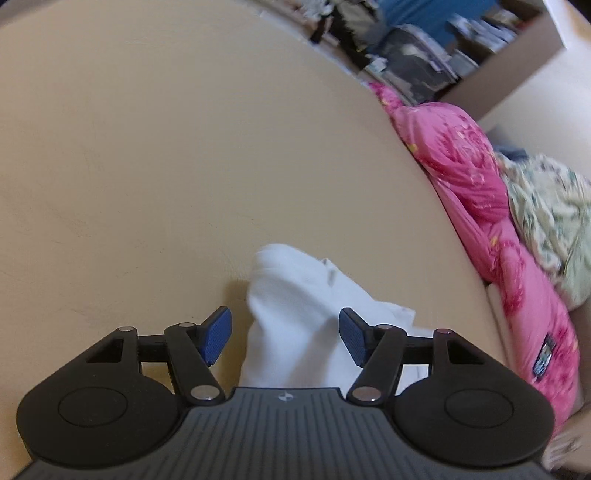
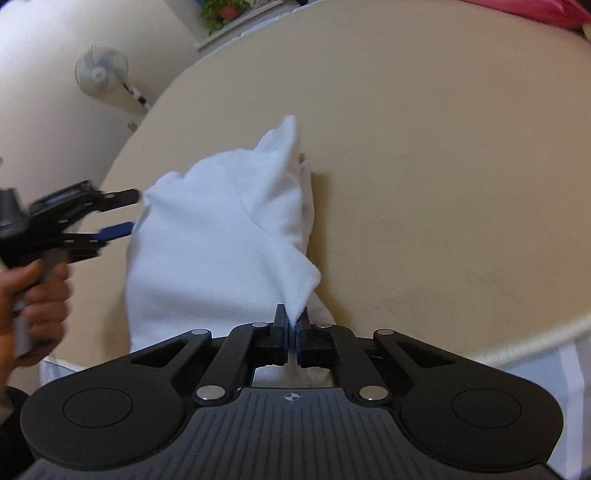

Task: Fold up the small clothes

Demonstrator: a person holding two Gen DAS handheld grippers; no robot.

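A small white garment (image 2: 221, 236) lies bunched on the beige table (image 2: 424, 147). My right gripper (image 2: 293, 325) is shut on a corner of the garment and lifts that edge off the table. My left gripper (image 1: 284, 338) is open, its blue pads on either side of the garment (image 1: 295, 317) but not touching it. In the right wrist view the left gripper (image 2: 129, 212) shows at the left, open, held by a hand, right beside the garment's left side.
A pink floral quilt (image 1: 480, 206) and a pale patterned blanket (image 1: 554, 221) lie along the table's right edge. Cluttered shelves (image 1: 424, 48) stand beyond. A wall fan (image 2: 101, 72) and a potted plant (image 2: 223, 11) are past the table's far left edge.
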